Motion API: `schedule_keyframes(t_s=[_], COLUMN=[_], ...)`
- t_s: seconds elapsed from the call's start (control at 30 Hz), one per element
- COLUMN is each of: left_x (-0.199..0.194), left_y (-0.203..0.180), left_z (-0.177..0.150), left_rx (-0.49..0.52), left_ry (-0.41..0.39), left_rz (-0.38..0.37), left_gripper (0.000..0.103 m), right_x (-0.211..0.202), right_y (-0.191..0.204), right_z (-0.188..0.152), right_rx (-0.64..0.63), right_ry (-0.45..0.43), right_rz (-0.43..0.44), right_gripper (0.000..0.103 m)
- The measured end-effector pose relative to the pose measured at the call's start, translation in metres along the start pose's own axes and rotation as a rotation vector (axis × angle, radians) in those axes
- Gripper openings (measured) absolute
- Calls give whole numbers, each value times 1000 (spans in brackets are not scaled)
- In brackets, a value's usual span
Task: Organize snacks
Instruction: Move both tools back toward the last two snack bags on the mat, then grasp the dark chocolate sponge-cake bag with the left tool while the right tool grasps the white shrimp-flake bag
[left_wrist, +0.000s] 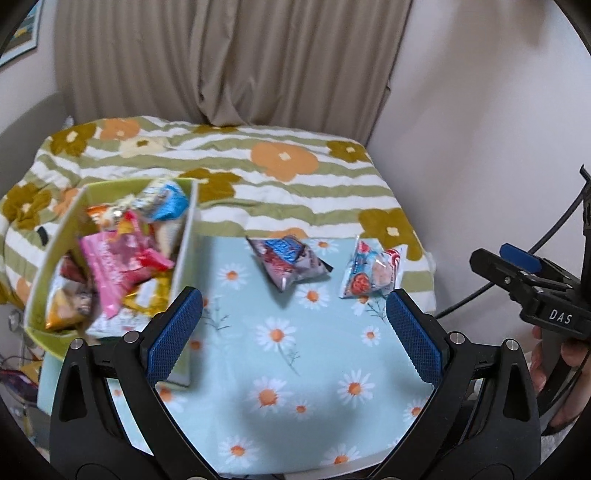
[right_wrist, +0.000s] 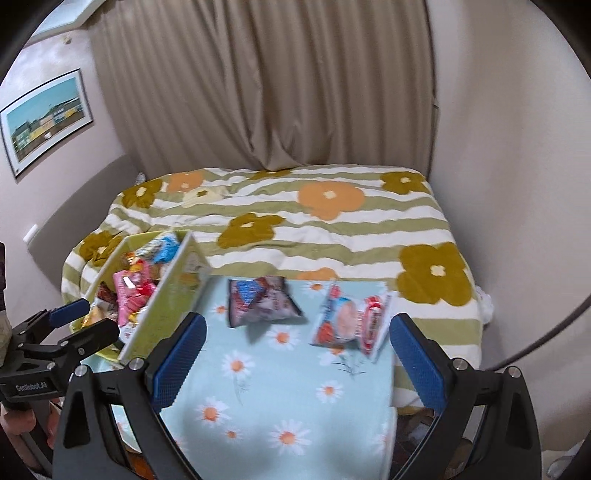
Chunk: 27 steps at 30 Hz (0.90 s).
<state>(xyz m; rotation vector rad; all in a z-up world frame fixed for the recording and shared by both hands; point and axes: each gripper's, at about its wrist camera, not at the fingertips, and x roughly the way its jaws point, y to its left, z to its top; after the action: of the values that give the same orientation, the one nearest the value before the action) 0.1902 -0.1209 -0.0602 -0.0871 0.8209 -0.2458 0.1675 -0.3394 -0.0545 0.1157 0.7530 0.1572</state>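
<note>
Lying just beyond both gaping, empty tongs (left_wrist: 293, 325) (right_wrist: 297, 350), two snack packets (left_wrist: 288, 264) (left_wrist: 371, 273) rest apart.

Soft, even indoor light, faint shadows under the snack packets (left_wrist: 290, 266), slight motion blur, strong fisheye edge curvature.

Left gripper (left_wrist: 293, 325): jaws spread wide, nothing between them, held above the daisy-print cloth (left_wrist: 295, 369). Green box (left_wrist: 44, 266) at left, filled with mixed snack packets, a pink packet (left_wrist: 118, 266) uppermost. Two packets lie loose on the cloth: a blue-and-red one (left_wrist: 290, 266) and a red-and-white one (left_wrist: 373, 273), apart from each other. Right gripper (left_wrist: 517, 269) at right edge, hand-held (left_wrist: 565, 362); jaw state unclear.
</note>
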Motion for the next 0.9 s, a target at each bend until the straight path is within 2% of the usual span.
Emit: schedule_keyframes(t_s=[0.23,0.43,0.6,0.9], left_x=[65,134,194,271], left_y=[-8,-18,-20,-4], left_z=[26,53,62,59], left_rx=[25,167,300,352], left_ry=[55,142,265,452], left_rz=[-33,-34,-36,-97], left_gripper=[99,99,99,99], right_x=[29,76,123,192], right_y=[-48,-83,-101,-112], right_z=[0,1,2,-9], right_rx=[81,164,220,256], right_ry=[43,120,204,344], right_rz=[-45,-55,-32,-15], right_gripper=[99,99,99,99])
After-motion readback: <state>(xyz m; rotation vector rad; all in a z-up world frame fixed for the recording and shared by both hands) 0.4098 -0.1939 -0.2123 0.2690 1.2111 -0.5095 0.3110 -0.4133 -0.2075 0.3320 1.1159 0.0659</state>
